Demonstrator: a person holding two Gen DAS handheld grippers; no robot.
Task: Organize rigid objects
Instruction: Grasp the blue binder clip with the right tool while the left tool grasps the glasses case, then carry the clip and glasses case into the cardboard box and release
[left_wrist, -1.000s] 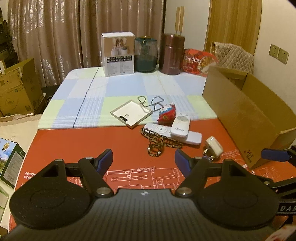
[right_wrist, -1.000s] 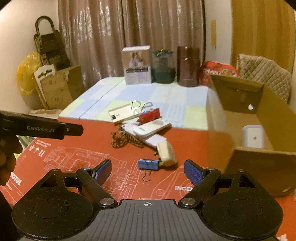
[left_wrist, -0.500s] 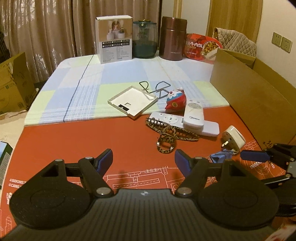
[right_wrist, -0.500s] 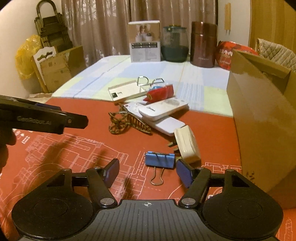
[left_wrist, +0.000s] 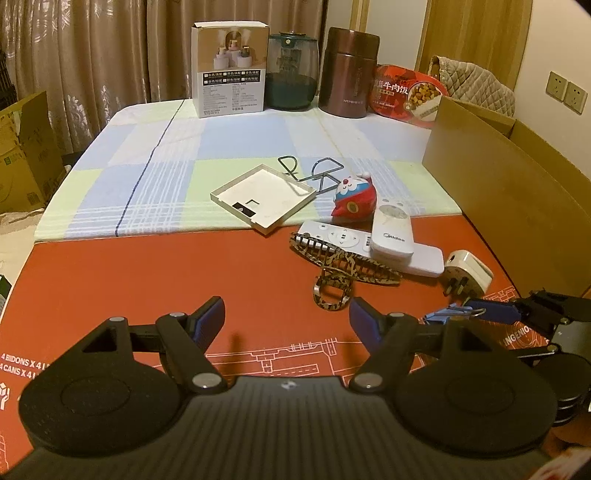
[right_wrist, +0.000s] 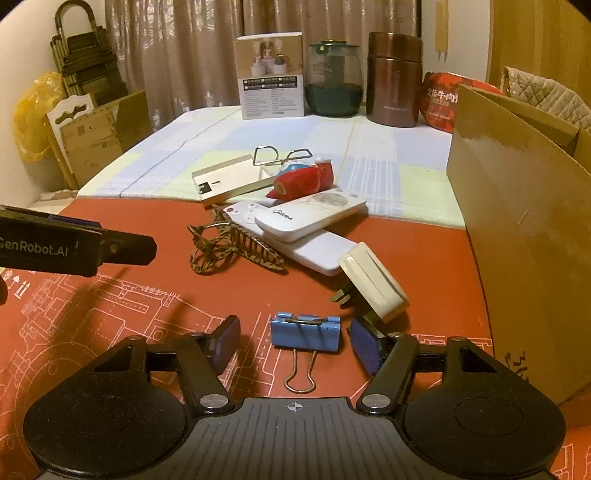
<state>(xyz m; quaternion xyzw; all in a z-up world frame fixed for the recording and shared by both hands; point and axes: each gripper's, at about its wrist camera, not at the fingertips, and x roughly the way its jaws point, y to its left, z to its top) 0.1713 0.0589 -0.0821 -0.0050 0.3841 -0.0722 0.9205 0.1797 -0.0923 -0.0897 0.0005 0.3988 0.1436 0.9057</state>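
A table carries everything, its near half covered by a red mat (left_wrist: 147, 280) printed with white line drawings and its far half by a pale checked cloth (left_wrist: 207, 147). On the mat lie a blue binder clip (right_wrist: 305, 329) nearest, a cream plug adapter (right_wrist: 373, 282) just beyond it to the right, a long white remote (left_wrist: 373, 251) with a shorter white remote (left_wrist: 392, 236) across it, and a leopard-print hair claw (left_wrist: 340, 273) to their left. A cardboard box (left_wrist: 517, 206) stands along the right edge. On the cloth sit a shallow white tray (left_wrist: 263, 199), a wire clip (left_wrist: 314, 173), and a red cartoon toy (left_wrist: 354, 199). At the far edge stand a white carton (left_wrist: 231, 70), a green jar (left_wrist: 293, 72), a brown canister (left_wrist: 349, 74) and a red food pack (left_wrist: 406, 92).
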